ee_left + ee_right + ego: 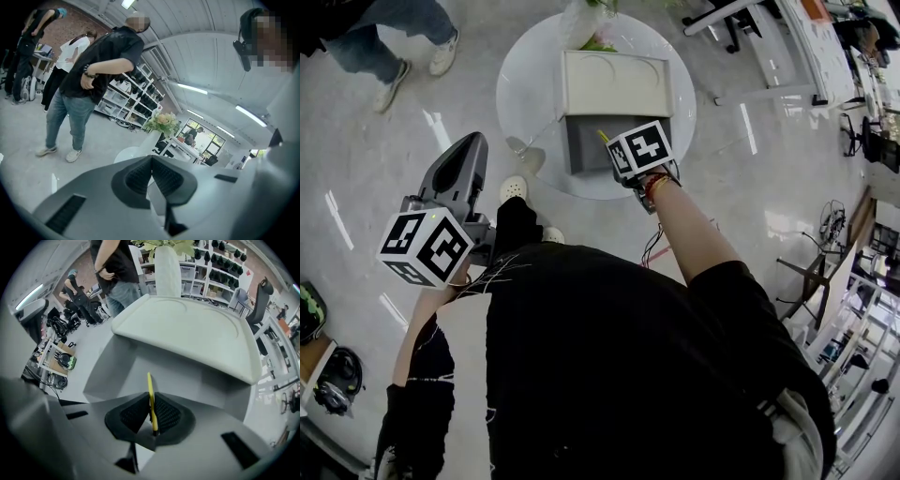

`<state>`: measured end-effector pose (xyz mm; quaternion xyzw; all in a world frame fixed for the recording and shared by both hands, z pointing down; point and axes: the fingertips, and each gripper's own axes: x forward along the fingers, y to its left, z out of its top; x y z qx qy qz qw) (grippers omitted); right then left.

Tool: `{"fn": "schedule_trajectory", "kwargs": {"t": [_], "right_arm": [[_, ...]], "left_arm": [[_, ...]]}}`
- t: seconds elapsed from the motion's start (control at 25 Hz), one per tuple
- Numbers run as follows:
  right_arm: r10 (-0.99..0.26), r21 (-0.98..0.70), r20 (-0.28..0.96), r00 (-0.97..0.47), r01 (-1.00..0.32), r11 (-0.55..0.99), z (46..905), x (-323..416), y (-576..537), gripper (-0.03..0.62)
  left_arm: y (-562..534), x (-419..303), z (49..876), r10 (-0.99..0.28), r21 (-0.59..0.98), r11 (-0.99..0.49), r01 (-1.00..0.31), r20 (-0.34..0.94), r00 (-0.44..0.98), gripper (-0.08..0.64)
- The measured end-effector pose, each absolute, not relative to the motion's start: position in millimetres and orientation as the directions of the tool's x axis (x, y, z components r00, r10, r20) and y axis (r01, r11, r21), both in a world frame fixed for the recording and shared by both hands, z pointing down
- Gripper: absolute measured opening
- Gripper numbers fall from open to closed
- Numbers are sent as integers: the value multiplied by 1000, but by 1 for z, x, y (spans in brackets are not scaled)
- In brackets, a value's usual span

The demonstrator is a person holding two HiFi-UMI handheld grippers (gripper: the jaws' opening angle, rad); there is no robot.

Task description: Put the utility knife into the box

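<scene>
A thin yellow utility knife (150, 397) stands upright between the pads of my right gripper (152, 416), which is shut on it. That gripper (607, 142) hovers over the open grey box (586, 150) on the round white table (525, 103), the knife (603, 137) pointing into the box's hollow (187, 376). The pale lid (187, 329) lies folded back behind the box. My left gripper (472, 145) is held off the table to the left, above the floor. Its jaws (152, 171) are shut with nothing between them.
A white vase with a green plant (586, 23) stands at the table's far edge behind the lid (614, 84). A person in jeans (75, 93) stands on the floor left of the table. Shelves, desks and chairs line the room's edges.
</scene>
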<state>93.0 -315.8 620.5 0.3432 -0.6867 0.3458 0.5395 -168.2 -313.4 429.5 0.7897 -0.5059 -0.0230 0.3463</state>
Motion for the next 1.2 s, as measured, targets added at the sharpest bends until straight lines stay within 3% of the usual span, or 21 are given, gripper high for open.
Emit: {"fn": "schedule_trajectory", "kwargs": {"t": [1.2], "right_arm": [[-32,-139,983,-179,-852,505,630,93,-316,46]], "left_arm": [[-305,-168,436,-818,565,-234,-791,326,474,11]]}}
